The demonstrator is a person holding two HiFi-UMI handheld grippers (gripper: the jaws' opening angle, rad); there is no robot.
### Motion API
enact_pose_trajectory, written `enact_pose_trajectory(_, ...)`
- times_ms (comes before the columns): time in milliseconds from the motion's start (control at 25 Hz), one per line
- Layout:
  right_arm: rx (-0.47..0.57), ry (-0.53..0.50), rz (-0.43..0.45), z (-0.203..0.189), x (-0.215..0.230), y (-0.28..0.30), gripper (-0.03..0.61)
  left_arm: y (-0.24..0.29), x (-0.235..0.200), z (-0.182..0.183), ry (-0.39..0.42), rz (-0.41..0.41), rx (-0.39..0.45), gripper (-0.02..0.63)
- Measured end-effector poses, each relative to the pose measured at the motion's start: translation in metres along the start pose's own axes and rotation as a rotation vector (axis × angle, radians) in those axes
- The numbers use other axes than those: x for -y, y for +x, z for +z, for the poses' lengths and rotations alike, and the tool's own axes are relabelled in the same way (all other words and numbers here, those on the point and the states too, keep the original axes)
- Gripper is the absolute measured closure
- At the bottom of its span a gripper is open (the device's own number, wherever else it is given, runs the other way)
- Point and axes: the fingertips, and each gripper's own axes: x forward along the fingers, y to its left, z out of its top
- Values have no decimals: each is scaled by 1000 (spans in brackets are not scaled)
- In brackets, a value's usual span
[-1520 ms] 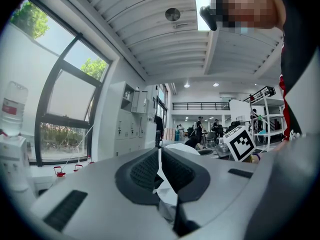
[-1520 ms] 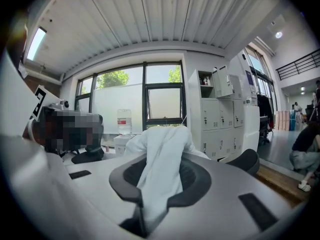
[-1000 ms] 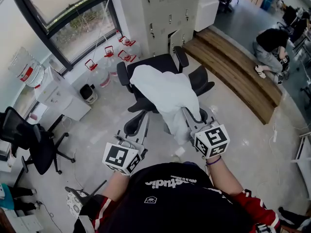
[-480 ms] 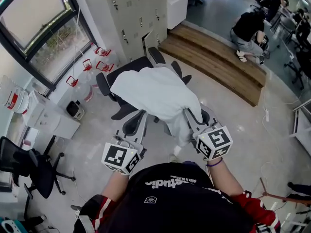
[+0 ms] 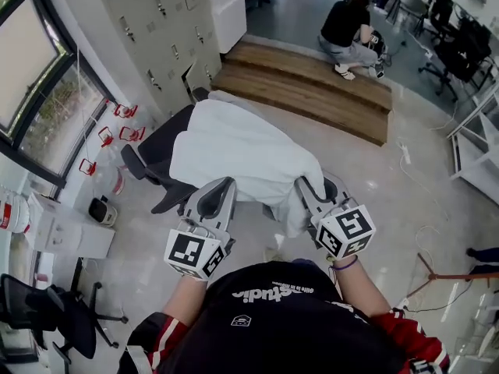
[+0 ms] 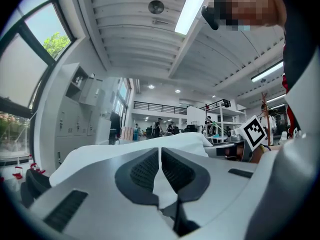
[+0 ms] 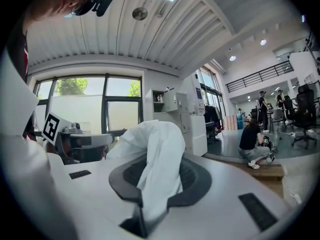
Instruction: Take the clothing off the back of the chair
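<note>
The large white cloth garment (image 5: pixel 242 150) is spread in the middle of the head view, over the black swivel office chair (image 5: pixel 160 142), which shows only at the garment's left edge. I cannot tell if the cloth touches the back of the chair.

The left gripper (image 5: pixel 218 197) has its jaws clenched on a thin edge of the garment, as the left gripper view shows. The right gripper (image 5: pixel 310 195) is grasping a thick bunch of the same cloth, which hangs down between its jaws in the right gripper view.

Around the chair the room is crowded:
- A row of grey metal lockers (image 5: pixel 148 14) stands at the upper left.
- A long brown wooden step (image 5: pixel 312 92) runs just behind the chair.
- A person in a black top (image 5: pixel 347 22) crouches on the floor behind that step, at the top.
- Clear water jugs with red handles (image 5: pixel 105 136) stand at the left, under the window.
- A low white cabinet (image 5: pixel 58 232) is below them.
- A second black office chair (image 5: pixel 43 314) is in the lower left corner.
</note>
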Motion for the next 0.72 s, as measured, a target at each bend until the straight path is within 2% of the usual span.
enact_pose_trajectory(360,-2,38,-125,-9,43,-56,486,33,46,-4,-3,-106,-12,578)
enact_pose_trajectory(720,5,62,-247,-16,71,-90,486,52,68,-14,-7,-192,-34,578)
